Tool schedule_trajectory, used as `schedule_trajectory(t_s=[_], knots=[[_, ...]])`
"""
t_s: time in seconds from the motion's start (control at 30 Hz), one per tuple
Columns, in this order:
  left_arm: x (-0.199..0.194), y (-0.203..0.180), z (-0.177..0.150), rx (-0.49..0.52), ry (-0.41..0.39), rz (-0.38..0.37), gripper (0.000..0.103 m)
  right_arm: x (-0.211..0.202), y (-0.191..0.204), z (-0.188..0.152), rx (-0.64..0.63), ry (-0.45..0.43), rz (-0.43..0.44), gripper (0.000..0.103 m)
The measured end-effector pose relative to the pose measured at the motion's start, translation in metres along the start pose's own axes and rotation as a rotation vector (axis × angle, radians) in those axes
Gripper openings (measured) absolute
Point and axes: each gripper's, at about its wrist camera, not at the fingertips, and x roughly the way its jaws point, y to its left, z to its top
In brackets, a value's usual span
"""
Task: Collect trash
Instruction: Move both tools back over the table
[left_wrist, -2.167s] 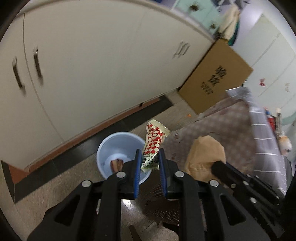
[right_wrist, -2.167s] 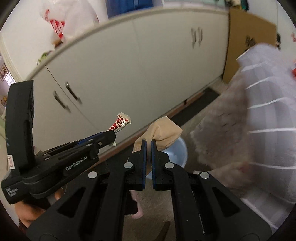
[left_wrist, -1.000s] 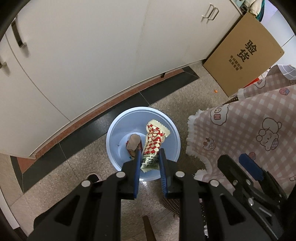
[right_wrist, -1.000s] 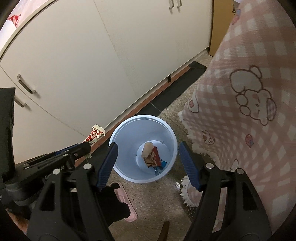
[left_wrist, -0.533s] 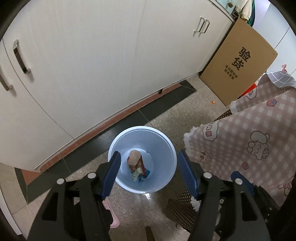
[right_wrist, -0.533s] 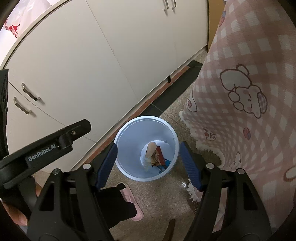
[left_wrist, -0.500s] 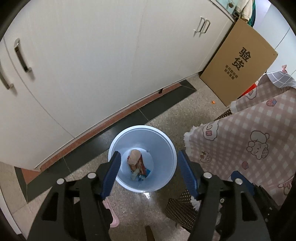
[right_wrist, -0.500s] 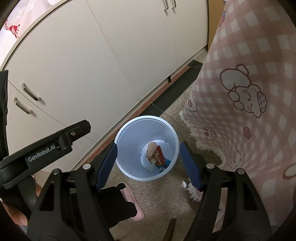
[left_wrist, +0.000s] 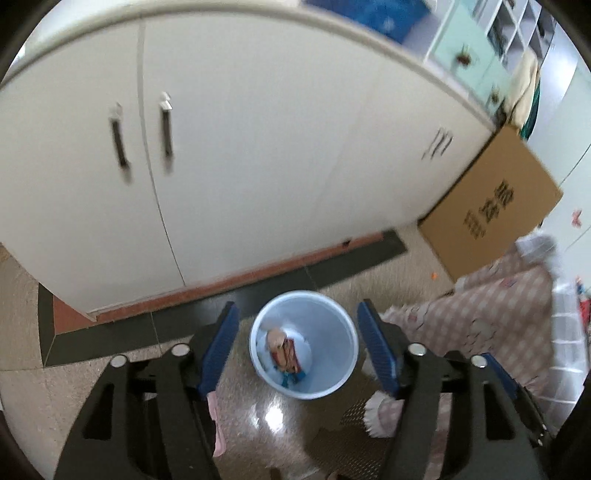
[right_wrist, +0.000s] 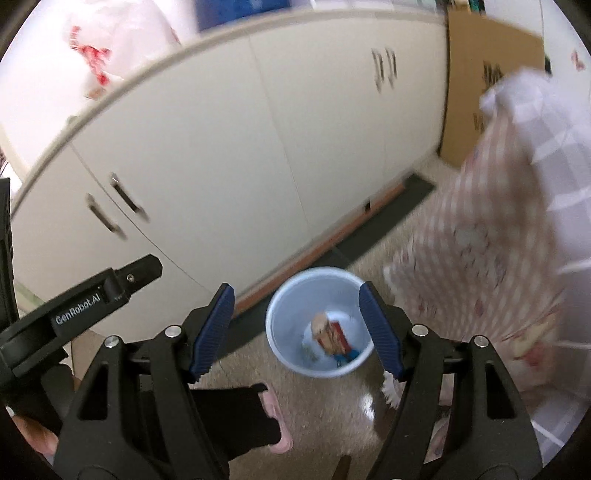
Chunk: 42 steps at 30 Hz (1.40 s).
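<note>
Left gripper (left_wrist: 299, 347) stands wide apart, holding nothing, above the bin (left_wrist: 334, 384). Right gripper (right_wrist: 297, 328) likewise wide, holding nothing, over the same bin (right_wrist: 280, 334). Bin sits on the floor near the cabinet (left_wrist: 258, 166), with the tablecloth (left_wrist: 498, 314) to its right. Trash (left_wrist: 284, 350) lies at the bin's bottom: wrappers, details blurred. Cardboard box (left_wrist: 495, 214) leans far right. Pink slipper (right_wrist: 275, 424) near left of bin.
</note>
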Motion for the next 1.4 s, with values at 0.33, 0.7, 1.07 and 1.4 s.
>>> schedule_trajectory(t_s=[0.33, 0.7, 1.07, 1.4], knots=[[-0.085, -0.052, 0.006, 0.012, -0.151, -0.116, 0.078, -0.126, -0.010, 0.027, -0.007, -0.259, -0.077, 0.072], [-0.081, -0.210, -0.031, 0.289, -0.013, -0.351, 0.078, -0.240, -0.151, 0.027, 0.108, -0.443, -0.394, 0.076], [-0.043, -0.341, -0.058, 0.485, 0.071, -0.441, 0.077, -0.256, -0.280, 0.008, 0.294, -0.377, -0.521, 0.076], [-0.008, -0.403, -0.062, 0.588, 0.106, -0.406, 0.053, -0.233, -0.308, 0.014, 0.251, -0.319, -0.573, 0.076]])
